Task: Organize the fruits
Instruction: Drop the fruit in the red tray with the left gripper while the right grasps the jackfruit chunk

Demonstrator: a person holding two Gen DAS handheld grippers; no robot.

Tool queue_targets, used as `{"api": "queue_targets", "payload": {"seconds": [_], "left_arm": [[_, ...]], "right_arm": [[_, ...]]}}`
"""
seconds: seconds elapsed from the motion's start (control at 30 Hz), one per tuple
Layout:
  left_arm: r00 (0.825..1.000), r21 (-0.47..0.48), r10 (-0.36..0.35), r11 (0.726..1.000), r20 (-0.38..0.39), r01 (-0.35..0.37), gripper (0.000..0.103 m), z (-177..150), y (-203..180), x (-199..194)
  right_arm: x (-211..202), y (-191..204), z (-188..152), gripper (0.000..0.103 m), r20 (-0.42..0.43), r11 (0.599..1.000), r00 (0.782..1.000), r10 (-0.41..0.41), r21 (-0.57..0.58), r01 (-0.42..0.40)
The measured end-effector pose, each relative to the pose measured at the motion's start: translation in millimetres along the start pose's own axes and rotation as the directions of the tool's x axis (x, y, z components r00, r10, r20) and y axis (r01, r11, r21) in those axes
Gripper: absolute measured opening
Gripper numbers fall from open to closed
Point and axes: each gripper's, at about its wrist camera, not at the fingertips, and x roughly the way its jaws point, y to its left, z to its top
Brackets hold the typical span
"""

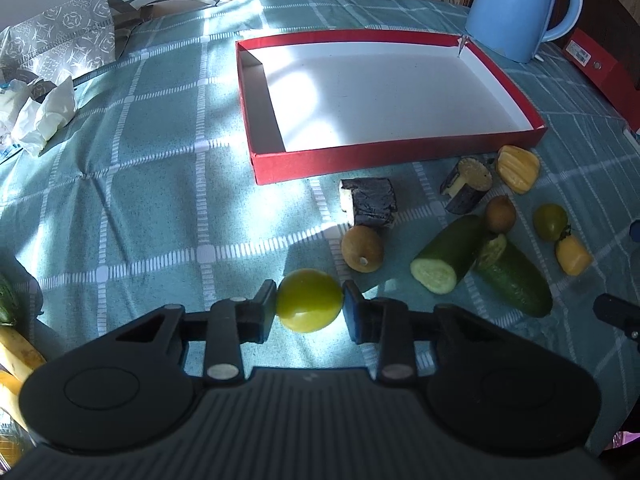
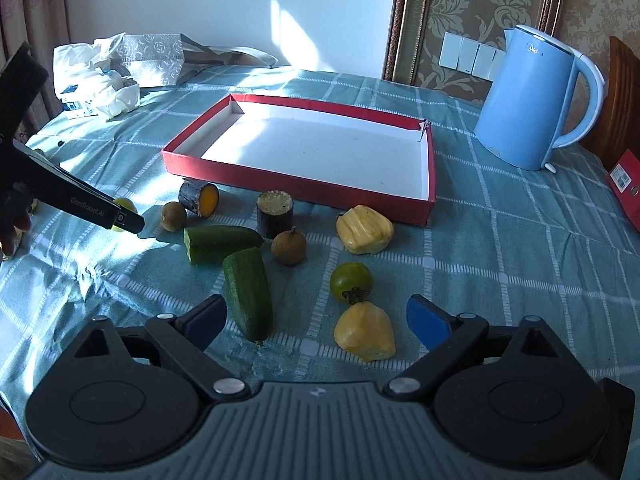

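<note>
My left gripper [image 1: 309, 306] is shut on a yellow-green tomato [image 1: 309, 300] just above the cloth, in front of the empty red box [image 1: 316, 164]. In the right wrist view the left gripper [image 2: 124, 216] shows at the left with the tomato [image 2: 125, 203] mostly hidden. My right gripper [image 2: 316, 320] is open and empty, low over the cloth, with a yellow jackfruit piece [image 2: 365, 332] and a cucumber half [image 2: 248, 294] between its fingers. A green tomato [image 2: 351, 280], a second jackfruit piece [image 2: 364, 230], two longans [image 2: 289, 246] and another cucumber half [image 2: 218, 242] lie nearby.
A blue kettle [image 2: 536, 100] stands right of the box [image 2: 296, 178]. Two dark cut cylinders [image 2: 275, 214] lie near the box front. A patterned bag and tissues [image 2: 120, 68] lie at the far left. A red object [image 2: 624, 184] sits at the right table edge.
</note>
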Motion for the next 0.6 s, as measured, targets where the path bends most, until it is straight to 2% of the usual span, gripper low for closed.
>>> {"api": "queue_targets", "payload": {"seconds": [0.07, 0.3, 0.43, 0.6], "left_arm": [[1.0, -0.001, -0.001, 1.0, 0.012, 0.001, 0.031, 0.6, -1.1, -5.5], [0.999, 0.001, 0.0, 1.0, 0.032, 0.0, 0.031, 1.4, -4.1, -19.6], [0.999, 0.011, 0.007, 1.0, 0.04, -0.008, 0.032, 1.8, -6.5, -24.6], [0.999, 0.011, 0.017, 1.0, 0.047, -0.018, 0.032, 0.8, -7.0, -28.8]], "right_arm": [[5.1, -3.0, -2.4, 0.077, -0.022, 1.0, 1.0, -0.006, -0.004, 0.006], [28.9, -16.7, -6.4, 0.075, -0.063, 0.999, 0.998, -0.029, -0.036, 0.027], [46.6, -25.7, -4.2, 0.054, -0.117, 0.999, 0.993, -0.016, -0.029, 0.013], [60.0, -30.8, -3.3, 0.052, -0.157, 1.0, 0.988, 0.0, -0.026, -0.004]]}}
